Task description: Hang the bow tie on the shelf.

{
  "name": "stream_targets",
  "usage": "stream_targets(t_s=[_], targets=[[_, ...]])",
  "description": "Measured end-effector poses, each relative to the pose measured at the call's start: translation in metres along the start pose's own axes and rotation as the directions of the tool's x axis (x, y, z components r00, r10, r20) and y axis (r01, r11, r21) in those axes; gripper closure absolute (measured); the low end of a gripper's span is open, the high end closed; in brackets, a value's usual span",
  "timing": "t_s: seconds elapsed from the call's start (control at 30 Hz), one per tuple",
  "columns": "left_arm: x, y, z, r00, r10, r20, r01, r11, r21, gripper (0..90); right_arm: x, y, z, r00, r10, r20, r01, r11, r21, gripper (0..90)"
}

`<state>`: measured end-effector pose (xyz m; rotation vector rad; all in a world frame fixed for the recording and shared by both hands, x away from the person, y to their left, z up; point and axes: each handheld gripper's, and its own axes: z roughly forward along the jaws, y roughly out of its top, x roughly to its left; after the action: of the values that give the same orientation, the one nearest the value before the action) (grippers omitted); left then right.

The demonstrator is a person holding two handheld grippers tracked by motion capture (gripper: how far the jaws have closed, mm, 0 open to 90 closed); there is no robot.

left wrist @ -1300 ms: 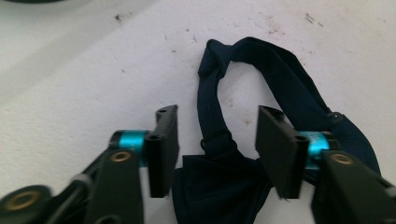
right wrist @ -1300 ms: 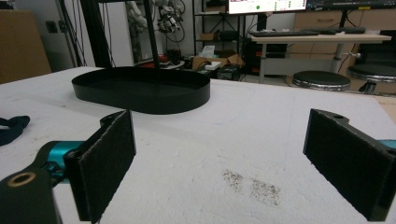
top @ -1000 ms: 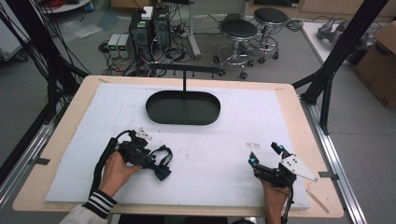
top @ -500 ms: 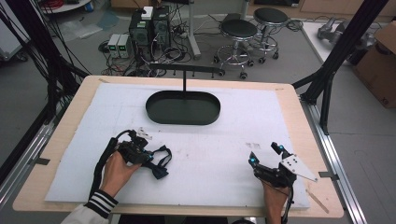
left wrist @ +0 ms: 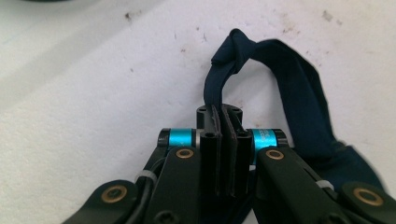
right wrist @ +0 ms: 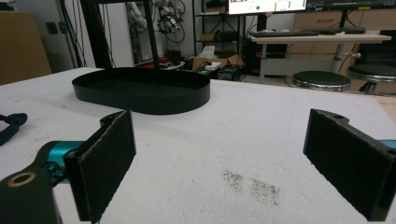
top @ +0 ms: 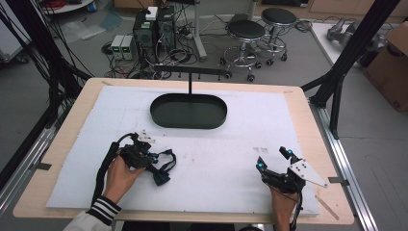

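High view: black oval tray [top: 188, 111] on the tabletop [top: 231, 144], nothing visible inside; dark strap [top: 162, 169] lies near its left front. Left gripper view: left claw [left wrist: 223, 112] has just closed, clamping the strap [left wrist: 299, 93]. Right gripper view: right claw [right wrist: 219, 163] open, tray [right wrist: 140, 95] ahead

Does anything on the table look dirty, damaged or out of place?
Yes. The white mat has small dark specks near the right claw; they look like dirt. Nothing looks broken.

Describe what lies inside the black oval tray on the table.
The black oval tray looks empty: a bare dark floor and a thin black post rising at its far rim. In the right gripper view, the near wall hides the floor.
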<state>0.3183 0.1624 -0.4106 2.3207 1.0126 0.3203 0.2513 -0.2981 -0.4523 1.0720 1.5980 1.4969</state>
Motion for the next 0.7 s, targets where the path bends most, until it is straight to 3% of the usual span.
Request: stream_targets(t_s=[0.3,0.37,0.43,0.53,0.7], targets=[[0.003,0.000,-0.009,0.9997,-0.002,0.024,0.004,0.9940,-0.109,86.4,0.000,0.000,0.000,1.0000,0.002,-0.001,-0.002,1.0000,0.001,8.2],[0.002,0.001,-0.012,0.9997,0.005,0.026,-0.001,0.9888,-0.149,86.4,0.000,0.000,0.000,1.0000,0.002,-0.001,-0.002,1.0000,0.001,8.2],[0.003,0.001,-0.013,0.9996,0.001,0.029,0.003,0.9873,-0.159,86.5,0.000,0.000,0.000,1.0000,-0.003,0.000,0.003,1.0000,-0.001,8.2],[0.003,0.003,-0.017,0.9994,0.004,0.033,0.003,0.9771,-0.213,86.5,0.000,0.000,0.000,1.0000,0.000,-0.001,0.000,1.0000,0.001,8.2],[0.003,0.006,-0.022,0.9994,-0.005,0.035,0.013,0.9667,-0.256,86.5,0.000,0.000,0.000,1.0000,-0.001,0.002,0.001,1.0000,0.000,8.2]])
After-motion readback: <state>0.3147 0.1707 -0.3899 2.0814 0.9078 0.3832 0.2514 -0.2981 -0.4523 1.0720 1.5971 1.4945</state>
